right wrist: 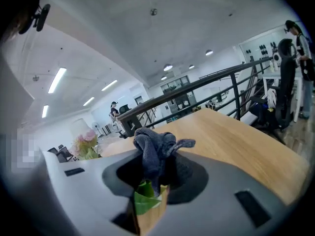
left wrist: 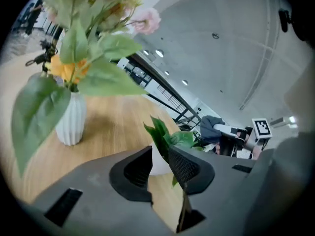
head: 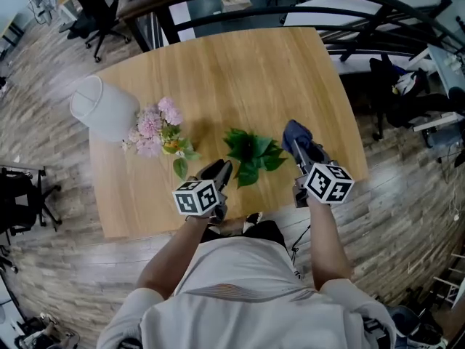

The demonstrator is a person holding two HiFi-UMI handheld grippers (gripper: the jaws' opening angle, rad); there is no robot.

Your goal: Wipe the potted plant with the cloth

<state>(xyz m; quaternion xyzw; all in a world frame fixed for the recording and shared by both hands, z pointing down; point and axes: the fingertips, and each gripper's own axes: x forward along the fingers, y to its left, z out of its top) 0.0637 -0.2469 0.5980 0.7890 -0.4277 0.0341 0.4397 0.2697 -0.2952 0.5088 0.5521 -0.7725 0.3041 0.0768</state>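
Bright, even light from long white ceiling strips (right wrist: 57, 80) — shadows on the pale wooden desk (head: 240, 71) are soft. Both gripper views bow strongly, corners black; the nearest large green leaf (left wrist: 37, 112) is blurred.

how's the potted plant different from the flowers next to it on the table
The flowers carry pink and yellow blooms; the potted plant is all green leaves. The flowers stand in a ribbed white vase; the potted plant sits lower in a white pot. Both stand upright on the wooden table.
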